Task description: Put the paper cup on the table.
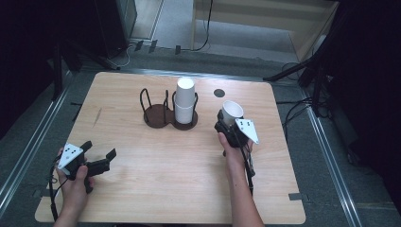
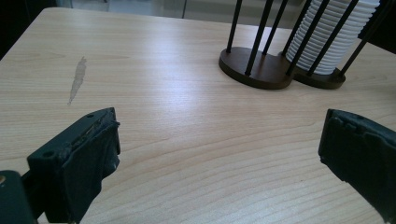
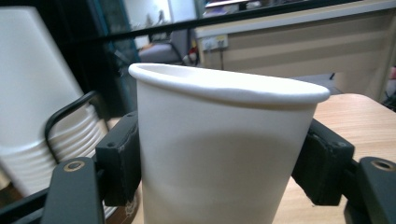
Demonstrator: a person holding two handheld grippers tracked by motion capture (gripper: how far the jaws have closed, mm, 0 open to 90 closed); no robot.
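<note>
Right gripper [image 1: 230,124] clamps single white paper cup [image 1: 232,111] between both pads, rim up and slightly tilted, above table [image 1: 156,165] just right of rack [image 1: 169,115]. Rack's right bay holds stack of cups [image 1: 185,100]; left bay bare. Left gripper [image 1: 98,153] spread wide, nothing between pads, low near table's left edge.

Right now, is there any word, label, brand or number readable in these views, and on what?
None readable.
Held cup: plain white, no print.
Cup stack: plain white.
Grey plates on the grippers: dark dots only, no letters.
Background wall fitting: too blurred to read.
</note>
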